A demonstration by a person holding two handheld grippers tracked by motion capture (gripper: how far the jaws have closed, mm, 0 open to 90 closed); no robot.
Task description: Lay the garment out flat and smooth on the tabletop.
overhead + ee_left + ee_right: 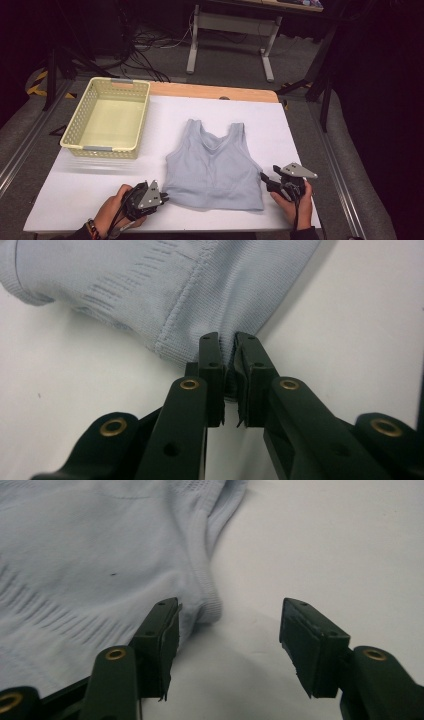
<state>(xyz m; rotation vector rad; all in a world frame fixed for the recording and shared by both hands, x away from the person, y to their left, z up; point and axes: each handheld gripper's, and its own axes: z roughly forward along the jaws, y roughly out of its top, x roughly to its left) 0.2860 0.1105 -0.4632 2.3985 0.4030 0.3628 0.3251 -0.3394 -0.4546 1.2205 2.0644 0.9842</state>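
Near the tabletop's point(90, 200) front edge, your left gripper point(162, 199) has its fingers point(212, 365) clenched on the bottom hem corner of the pale blue tank top point(212, 170), which lies flat at mid-table, right of the yellow basket point(107, 148). Soft, light, stretchy knit: pinch it at the hem corners. Your right gripper point(264, 179) stands released, fingers point(162, 630) straddling the opposite hem corner.

Pale blue tank top point(212, 167) flat on white table point(300, 130), yellow basket point(107, 120) (far left)
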